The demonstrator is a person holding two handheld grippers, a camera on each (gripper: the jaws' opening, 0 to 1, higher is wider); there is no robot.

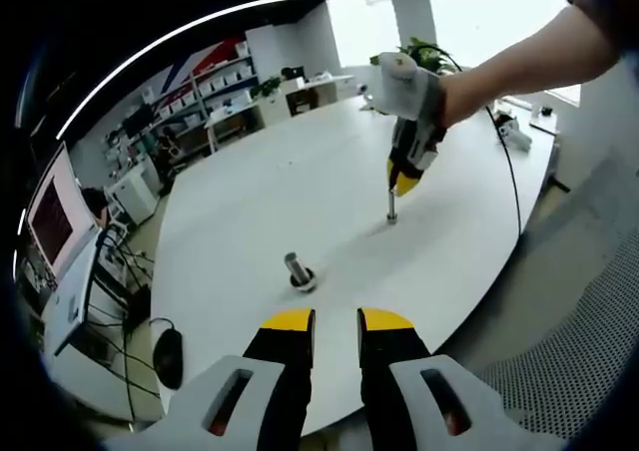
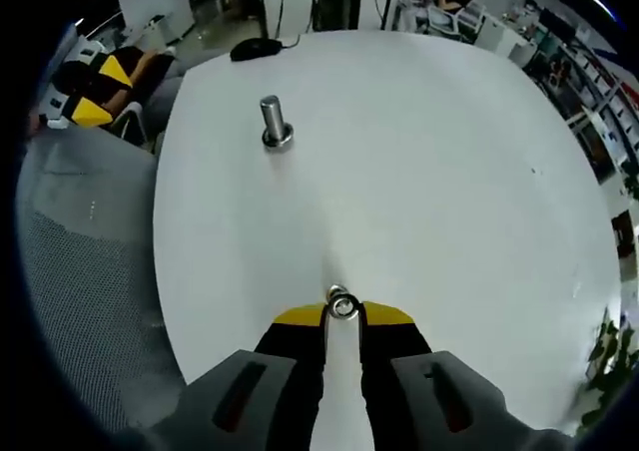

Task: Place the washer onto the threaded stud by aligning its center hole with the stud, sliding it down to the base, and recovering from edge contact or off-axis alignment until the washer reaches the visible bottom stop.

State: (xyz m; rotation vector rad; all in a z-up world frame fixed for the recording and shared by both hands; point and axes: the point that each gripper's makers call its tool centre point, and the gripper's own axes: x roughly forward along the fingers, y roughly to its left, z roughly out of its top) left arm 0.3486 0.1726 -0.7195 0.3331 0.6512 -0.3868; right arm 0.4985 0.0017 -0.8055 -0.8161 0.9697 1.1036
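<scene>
Left gripper view: a white round table (image 1: 300, 187) seen from its edge. At bottom, the left gripper (image 1: 335, 321) w/ yellow-tipped jaws, a narrow gap between them, nothing held. It hangs off the table edge, well apart from the work. Just ahead of it on the table stands a threaded stud (image 1: 299, 268), upright on a round base, w/ what looks like a washer already at its foot; too small to be sure. Further right & deeper in, a second stud (image 1: 391, 208) stands upright. The right gripper (image 1: 402, 184) comes down on it from above, held by a person's hand (image 1: 414, 92), yellow tips just over the stud top.

Right gripper view: looking down along the right gripper's (image 2: 342, 315) own jaws. They are nearly closed, pinching a small metal ring, the washer (image 2: 342, 305), at the very tips. The ring lies flat, its hole facing the camera. Whether the hole sits over the stud top can't be told here. The other stud (image 2: 273, 121) stands well away, upper left on the table (image 2: 449, 172); the left gripper (image 2: 95, 92) shows beyond the table edge, far left.

Key relation, as a judgement: stud axis is vertical, the washer sits right at its top, so the next move is straight down along that axis. The right gripper is the one on the job; the left is idle. Any tilt would likely catch the threads.
</scene>
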